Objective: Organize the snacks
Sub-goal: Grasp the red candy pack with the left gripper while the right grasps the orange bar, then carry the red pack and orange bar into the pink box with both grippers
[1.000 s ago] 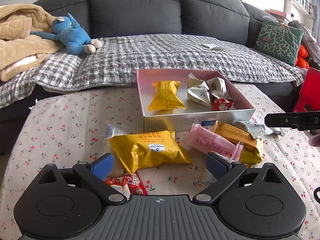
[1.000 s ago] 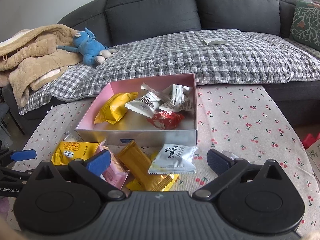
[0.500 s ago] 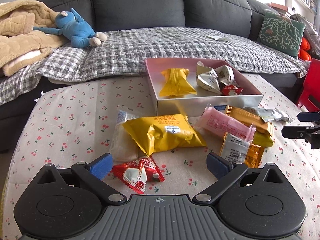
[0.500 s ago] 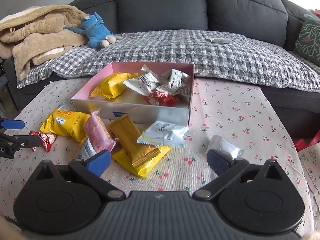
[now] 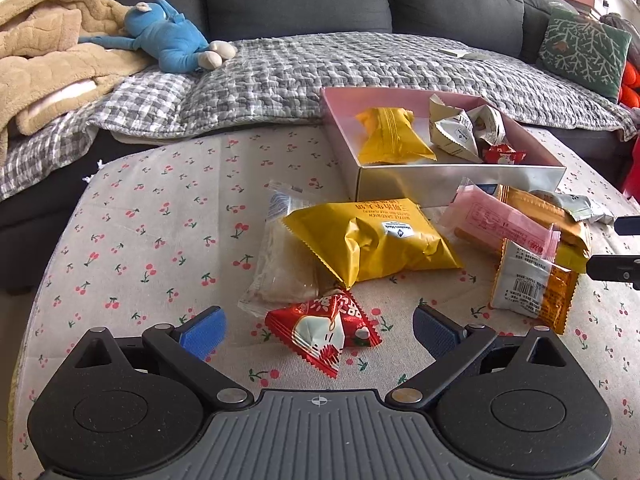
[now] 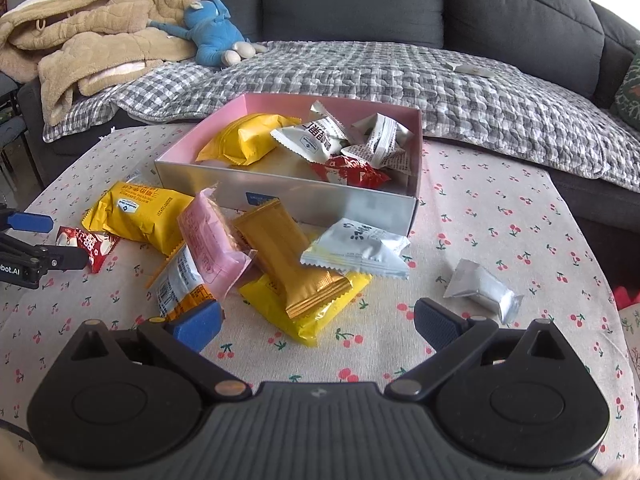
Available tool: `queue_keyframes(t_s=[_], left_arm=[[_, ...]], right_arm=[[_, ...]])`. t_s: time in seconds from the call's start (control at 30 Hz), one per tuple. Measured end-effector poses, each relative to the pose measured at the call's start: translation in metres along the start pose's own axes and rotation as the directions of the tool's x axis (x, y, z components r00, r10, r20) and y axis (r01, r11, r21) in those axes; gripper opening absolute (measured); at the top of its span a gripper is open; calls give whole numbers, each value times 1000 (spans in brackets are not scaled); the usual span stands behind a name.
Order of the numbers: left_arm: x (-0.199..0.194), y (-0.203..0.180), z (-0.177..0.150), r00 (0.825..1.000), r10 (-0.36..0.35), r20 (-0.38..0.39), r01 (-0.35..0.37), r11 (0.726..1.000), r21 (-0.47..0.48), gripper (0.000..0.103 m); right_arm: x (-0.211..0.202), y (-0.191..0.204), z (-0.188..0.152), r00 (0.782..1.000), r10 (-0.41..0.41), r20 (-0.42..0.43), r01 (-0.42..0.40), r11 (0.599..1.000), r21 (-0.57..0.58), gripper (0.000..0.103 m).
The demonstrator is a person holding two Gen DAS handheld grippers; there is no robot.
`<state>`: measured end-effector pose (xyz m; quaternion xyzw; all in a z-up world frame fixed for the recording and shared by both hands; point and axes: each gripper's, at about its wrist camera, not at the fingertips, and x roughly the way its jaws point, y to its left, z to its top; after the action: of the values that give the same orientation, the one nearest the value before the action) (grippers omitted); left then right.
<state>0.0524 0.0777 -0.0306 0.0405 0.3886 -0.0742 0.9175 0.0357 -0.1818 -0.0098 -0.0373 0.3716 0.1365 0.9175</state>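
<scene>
**Left wrist view: red packet lined up, nothing gripped yet**

Left wrist view puts the left gripper (image 5: 318,330) low over the cherry-print tablecloth (image 5: 132,248), jaws spread wide and holding nothing, with the red snack packet (image 5: 324,330) lying between the two fingertips, on the cloth well in front of the pink box (image 5: 460,186). Beyond that packet, closer to the box, a clear-wrapped snack (image 5: 280,264) lies partly under a large yellow packet (image 5: 372,240). A pink packet (image 5: 500,220) and an orange packet (image 5: 544,216) are heaped just against the box's front wall. Inside the box sit a yellow pillow pack (image 5: 390,136), some white packets (image 5: 456,132) and a small red one.

The right gripper (image 6: 316,322) is likewise wide open and empty, hovering before the heap in front of the box; a silver packet (image 6: 482,290) lies apart, to the right.

Judging by this, the step in hand is collecting loose snacks into the box. The next move probably calls for lowering the left fingers onto the cloth, closing gently on the crinkly red packet, and carrying it over the front wall.
</scene>
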Motion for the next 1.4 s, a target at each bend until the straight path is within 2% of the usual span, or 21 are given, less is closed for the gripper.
queue_keyframes(t_s=[0.13, 0.23, 0.3, 0.33, 0.47, 0.5, 0.57, 0.67, 0.7, 0.77, 0.97, 1.1, 1.27, 1.33, 1.4], left_arm=[[5, -2, 2, 1000, -27, 1, 27, 1000, 9, 98], [9, -4, 4, 999, -42, -9, 42, 999, 12, 91], [10, -5, 4, 998, -53, -18, 53, 998, 12, 83], [11, -5, 5, 998, -56, -23, 57, 998, 13, 80], [17, -5, 5, 997, -59, -46, 60, 998, 16, 57], [18, -5, 5, 997, -61, -54, 62, 998, 14, 51], [20, -6, 5, 996, -67, -63, 68, 998, 16, 47], [19, -10, 5, 994, -79, -78, 81, 996, 30, 35], [19, -11, 5, 993, -83, -84, 86, 996, 30, 35], [17, -16, 4, 992, -85, -95, 89, 995, 39, 35], [7, -30, -2, 986, -127, -112, 131, 991, 30, 34], [1, -41, -8, 983, -143, -118, 151, 987, 58, 34], [-6, -56, -16, 975, -176, -138, 191, 976, 104, 34], [-9, -62, -18, 973, -176, -151, 196, 972, 132, 34], [-11, -69, -19, 971, -163, -175, 191, 970, 154, 36]], right_arm=[[7, 2, 5, 999, 45, 5, -45, 999, -32, 93], [15, 2, 8, 998, 70, -1, -70, 996, -47, 79], [20, 1, 10, 996, 87, -5, -88, 995, -50, 71], [21, 0, 11, 996, 94, -4, -94, 994, -50, 70], [25, 1, 15, 995, 97, 6, -96, 994, -60, 69], [25, 2, 16, 996, 94, 7, -93, 994, -59, 65], [24, 3, 15, 996, 87, 7, -86, 994, -68, 57], [21, 4, 14, 997, 70, 14, -69, 994, -89, 40], [20, 3, 14, 998, 69, 12, -67, 994, -88, 34], [17, 1, 15, 997, 78, 5, -78, 994, -72, 29], [7, 5, 9, 994, 104, -45, -107, 992, -61, 28], [-5, 11, 2, 989, 90, -117, -98, 994, -58, 28], [-13, 11, -9, 964, 80, -252, -84, 996, -3, 28], [-13, 9, -13, 955, 105, -276, -102, 994, 27, 28], [-13, 10, -15, 956, 101, -277, -99, 995, 22, 29]])
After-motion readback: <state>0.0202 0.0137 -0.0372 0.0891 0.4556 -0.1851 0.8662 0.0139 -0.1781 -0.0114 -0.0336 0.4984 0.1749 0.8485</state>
